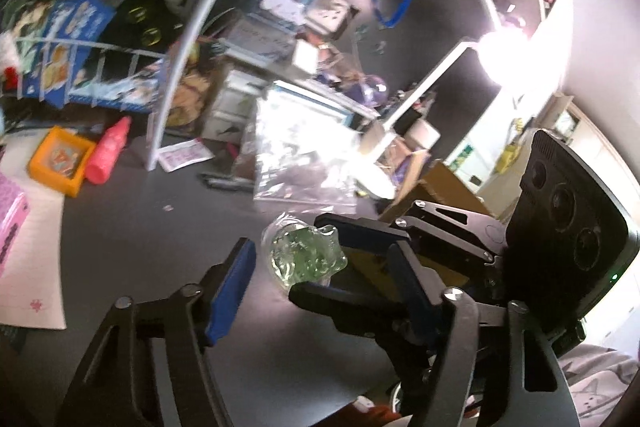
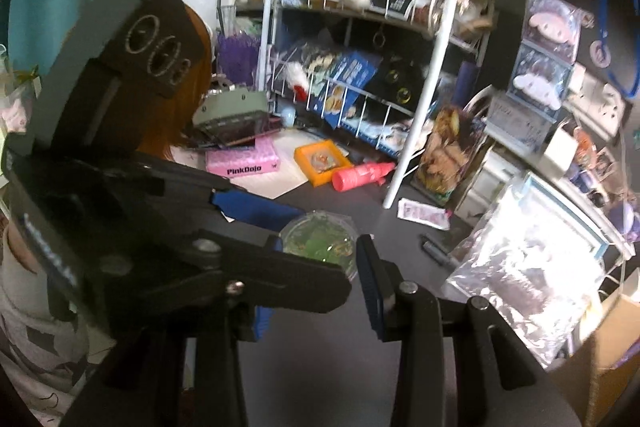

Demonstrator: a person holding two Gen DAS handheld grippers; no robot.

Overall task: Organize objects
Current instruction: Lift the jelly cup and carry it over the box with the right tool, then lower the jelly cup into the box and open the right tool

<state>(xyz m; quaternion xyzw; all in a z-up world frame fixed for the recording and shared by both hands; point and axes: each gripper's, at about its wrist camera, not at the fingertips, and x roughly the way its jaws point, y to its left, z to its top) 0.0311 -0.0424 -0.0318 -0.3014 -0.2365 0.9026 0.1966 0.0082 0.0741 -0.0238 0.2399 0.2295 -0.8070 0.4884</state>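
Note:
A small clear plastic container with green contents (image 1: pixel 306 254) is held above the dark desk; it also shows in the right wrist view (image 2: pixel 320 239). My left gripper (image 1: pixel 324 275) is open around it, one blue pad (image 1: pixel 232 291) left of it. My right gripper (image 2: pixel 316 279) crosses in from the right in the left wrist view and its fingers (image 1: pixel 360 231) touch the container. In the right wrist view the container sits between the jaws of both grippers; which one grips it is unclear.
A white wire rack (image 2: pixel 424 75) with books and trinkets stands at the back. An orange tray (image 2: pixel 322 161), a pink bottle (image 2: pixel 360 175) and a pink box (image 2: pixel 242 157) lie before it. A shiny plastic bag (image 2: pixel 528 267) and a cardboard box (image 1: pixel 436 187) lie right.

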